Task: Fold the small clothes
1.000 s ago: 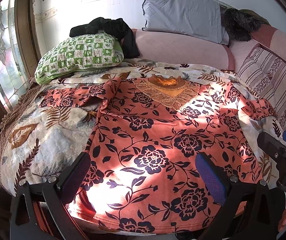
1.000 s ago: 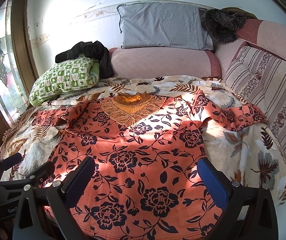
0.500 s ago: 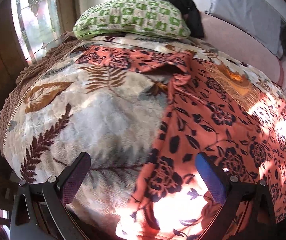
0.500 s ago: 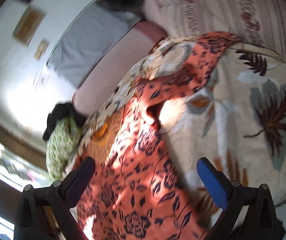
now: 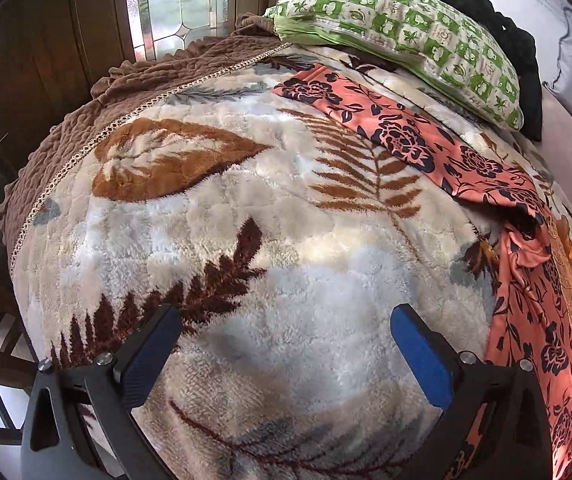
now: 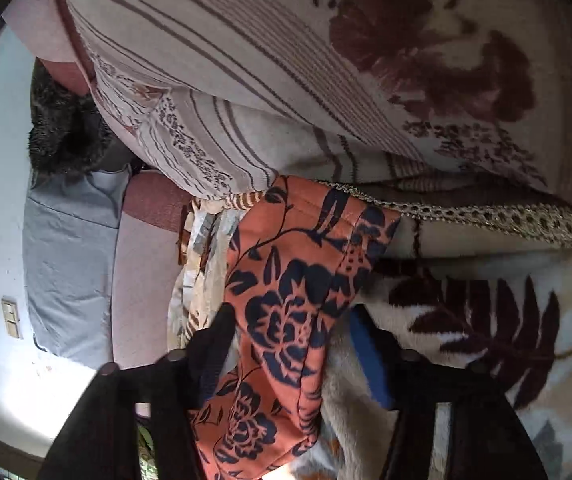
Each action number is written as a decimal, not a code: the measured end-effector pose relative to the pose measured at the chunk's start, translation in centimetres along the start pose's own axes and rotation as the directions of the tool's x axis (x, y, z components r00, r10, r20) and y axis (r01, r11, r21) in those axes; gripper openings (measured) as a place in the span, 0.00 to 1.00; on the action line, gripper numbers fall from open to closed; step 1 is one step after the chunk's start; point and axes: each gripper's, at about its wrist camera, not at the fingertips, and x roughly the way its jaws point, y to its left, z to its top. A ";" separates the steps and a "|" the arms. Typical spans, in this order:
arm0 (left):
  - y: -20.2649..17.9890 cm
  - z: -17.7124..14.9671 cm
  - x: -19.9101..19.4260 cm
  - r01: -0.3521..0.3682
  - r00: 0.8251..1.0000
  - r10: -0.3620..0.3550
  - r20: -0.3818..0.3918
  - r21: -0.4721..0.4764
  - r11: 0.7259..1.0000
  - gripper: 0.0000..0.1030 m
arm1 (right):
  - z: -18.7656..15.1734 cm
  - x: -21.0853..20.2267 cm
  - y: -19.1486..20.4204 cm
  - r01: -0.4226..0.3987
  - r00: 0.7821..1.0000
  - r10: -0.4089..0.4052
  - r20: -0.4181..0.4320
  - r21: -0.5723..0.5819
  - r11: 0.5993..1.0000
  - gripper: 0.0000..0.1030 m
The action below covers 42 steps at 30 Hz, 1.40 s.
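This is a room in a home, a place to rest or sleep. A soft blanket [image 5: 214, 248] with big brown leaves covers a bed or couch. A green pillow [image 5: 401, 36] lies at the far end, with dark clothes [image 5: 501, 40] piled behind it. On the left is a window [image 5: 178, 0] with patterned glass in a wood frame. The other view shows a grey pillow [image 6: 70, 264], a striped cushion [image 6: 214, 92] and a light switch [image 6: 10, 318] on a white wall.
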 end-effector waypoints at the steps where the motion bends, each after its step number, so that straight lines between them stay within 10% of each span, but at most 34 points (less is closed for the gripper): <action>1: -0.1 0.0 0.5 0.001 1.000 -0.001 -0.009 0.003 1.000 1.00 | 0.2 0.5 0.5 0.035 0.999 -0.035 -0.010 -0.029 0.999 0.13; 5: 0.0 -0.4 1.8 -0.011 1.000 0.010 0.023 0.025 1.000 1.00 | -1.2 -0.9 7.0 0.094 0.995 -0.079 0.066 -0.267 0.959 0.06; 9: 0.4 -0.3 1.8 0.018 0.999 -0.018 0.042 0.013 1.000 1.00 | -6.7 -4.7 19.7 -0.009 0.993 0.068 0.092 -0.531 0.848 0.06; 15: 2.1 -0.1 1.3 0.132 0.990 -0.129 0.054 -0.054 0.990 1.00 | -26.8 -8.4 35.8 -0.226 0.956 0.278 -0.095 -0.841 0.492 0.06; 20: 2.3 -0.1 1.2 0.161 0.986 -0.158 0.055 -0.052 0.986 1.00 | -45.0 -1.6 34.8 -0.390 0.920 0.106 -0.376 -0.859 0.333 0.15; 21: 2.4 0.0 1.2 0.164 0.985 -0.161 0.054 -0.052 0.985 1.00 | -48.0 0.9 32.7 -0.397 0.910 0.023 -0.414 -0.854 0.335 0.25; 22: 2.4 0.0 1.2 0.169 0.985 -0.166 0.055 -0.053 0.984 1.00 | -50.5 3.6 30.5 -0.381 0.902 -0.070 -0.427 -0.861 0.338 0.67; 23: 2.5 0.0 1.2 0.174 0.984 -0.171 0.055 -0.055 0.983 1.00 | -52.3 5.9 27.7 -0.368 0.887 -0.146 -0.437 -0.863 0.346 0.87; 26: 2.6 -0.2 1.1 0.179 0.983 -0.176 0.056 -0.049 0.983 1.00 | -53.2 10.0 20.7 -0.330 0.825 -0.291 -0.484 -0.832 0.446 0.86; 34: 1.2 -0.5 1.5 0.078 0.996 -0.078 0.047 0.001 0.997 1.00 | -42.9 6.0 20.6 -0.314 0.886 -0.100 -0.453 -0.744 0.590 0.86; 38: 1.5 -0.5 1.5 0.082 0.995 -0.081 0.053 -0.011 0.997 1.00 | -36.0 9.0 19.8 -0.237 0.911 -0.054 -0.410 -0.623 0.745 0.91; 40: 1.3 -0.5 1.6 0.070 0.996 -0.069 0.053 -0.011 0.997 1.00 | -32.8 12.4 16.6 -0.105 0.895 -0.158 -0.417 -0.541 0.834 0.92; 42: 1.2 -0.6 1.6 0.062 0.997 -0.062 0.052 -0.004 0.998 1.00 | -31.2 12.2 15.9 -0.166 0.883 -0.054 -0.467 -0.417 0.893 0.92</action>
